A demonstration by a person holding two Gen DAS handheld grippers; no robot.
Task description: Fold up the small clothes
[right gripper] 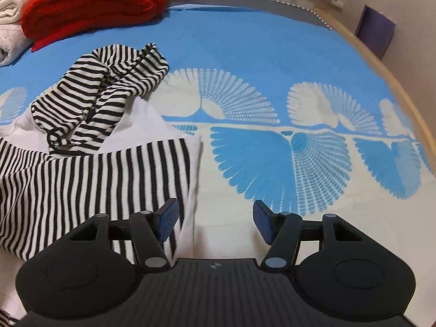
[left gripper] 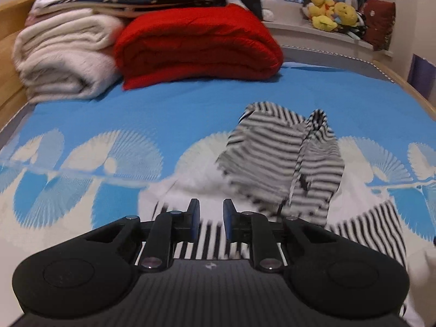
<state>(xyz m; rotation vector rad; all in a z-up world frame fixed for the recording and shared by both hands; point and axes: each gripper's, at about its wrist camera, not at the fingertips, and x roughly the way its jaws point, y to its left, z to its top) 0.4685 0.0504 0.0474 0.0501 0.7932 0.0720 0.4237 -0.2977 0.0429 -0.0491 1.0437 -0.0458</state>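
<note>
On the bed (right gripper: 272,41), the striped garment (right gripper: 90,125) lies crumpled, unfolded, both grippers' jaws spread and empty.

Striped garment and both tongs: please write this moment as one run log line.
striped garment: crumpled on bed | left tongs: narrow gap, empty | right tongs: open, empty
</note>
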